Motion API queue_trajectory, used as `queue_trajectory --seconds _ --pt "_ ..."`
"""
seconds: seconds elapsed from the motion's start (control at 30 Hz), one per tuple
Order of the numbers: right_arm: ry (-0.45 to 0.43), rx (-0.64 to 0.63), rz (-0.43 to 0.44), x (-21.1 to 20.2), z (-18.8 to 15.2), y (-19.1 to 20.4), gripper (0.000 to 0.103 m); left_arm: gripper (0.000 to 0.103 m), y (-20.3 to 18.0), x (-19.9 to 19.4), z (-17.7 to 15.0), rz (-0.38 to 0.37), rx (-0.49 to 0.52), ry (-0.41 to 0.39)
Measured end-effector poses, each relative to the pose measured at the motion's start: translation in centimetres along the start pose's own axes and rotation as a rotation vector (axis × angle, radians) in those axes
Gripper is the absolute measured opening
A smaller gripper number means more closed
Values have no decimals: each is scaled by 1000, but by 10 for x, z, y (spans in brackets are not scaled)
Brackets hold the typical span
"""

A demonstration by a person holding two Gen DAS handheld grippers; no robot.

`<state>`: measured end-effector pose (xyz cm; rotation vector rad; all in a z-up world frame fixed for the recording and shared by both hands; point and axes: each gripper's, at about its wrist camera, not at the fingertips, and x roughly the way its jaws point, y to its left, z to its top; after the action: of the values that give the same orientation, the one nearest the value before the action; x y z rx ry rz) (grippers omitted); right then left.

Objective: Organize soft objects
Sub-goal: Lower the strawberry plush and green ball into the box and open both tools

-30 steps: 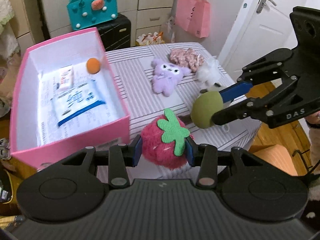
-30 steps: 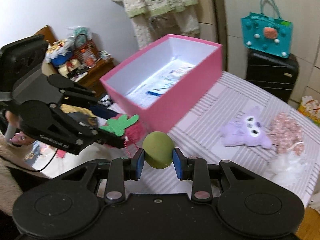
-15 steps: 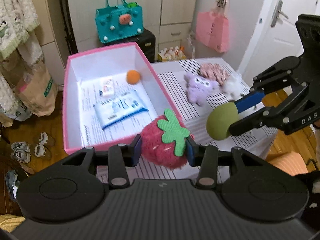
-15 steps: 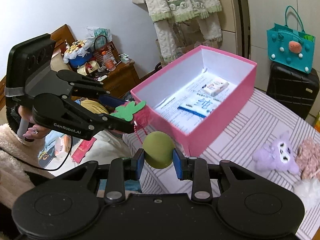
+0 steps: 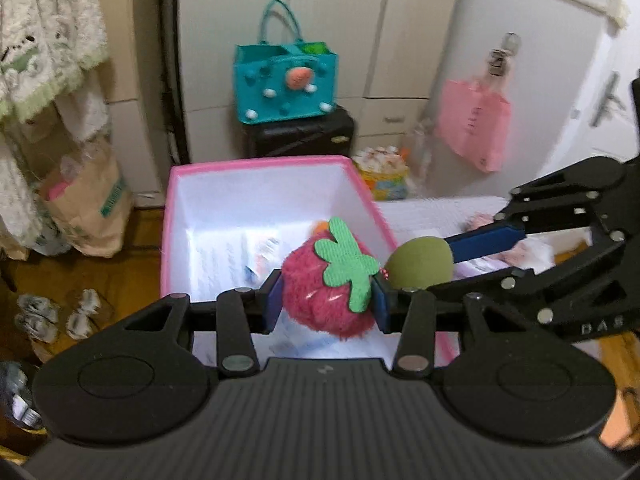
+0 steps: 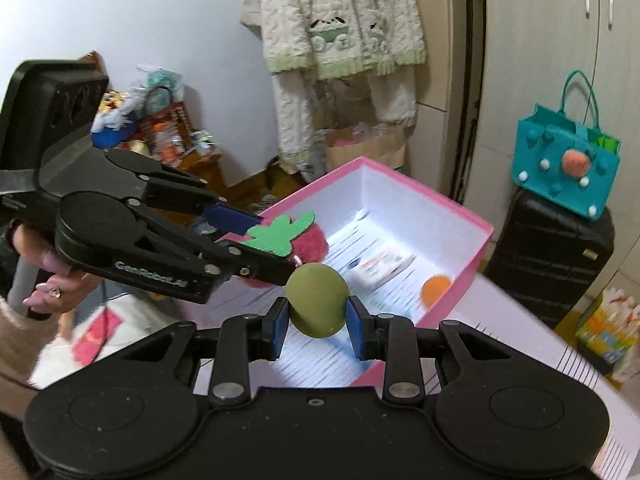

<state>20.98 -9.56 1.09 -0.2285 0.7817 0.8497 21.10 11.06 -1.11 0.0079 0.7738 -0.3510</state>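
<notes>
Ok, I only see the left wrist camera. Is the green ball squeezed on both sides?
Observer: Yes. In the right wrist view both blue pads of the right gripper press on the green ball.
Child: What's the orange thing behind my strawberry?
Observer: An orange ball, lying in the pink box near its side wall, next to a white packet.
Child: Who's holding the left gripper?
Observer: A hand wearing a ring is wrapped around its handle.
</notes>
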Motion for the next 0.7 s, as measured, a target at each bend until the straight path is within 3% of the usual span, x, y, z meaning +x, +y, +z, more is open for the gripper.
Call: queue_trajectory --seconds 0.37,0.7 --pt "97 -143 -165 98 38 -40 36 44 40 100 34 131 -45 81" --pt "202 -276 -215 151 47 -51 36 44 53 143 36 134 -134 129"
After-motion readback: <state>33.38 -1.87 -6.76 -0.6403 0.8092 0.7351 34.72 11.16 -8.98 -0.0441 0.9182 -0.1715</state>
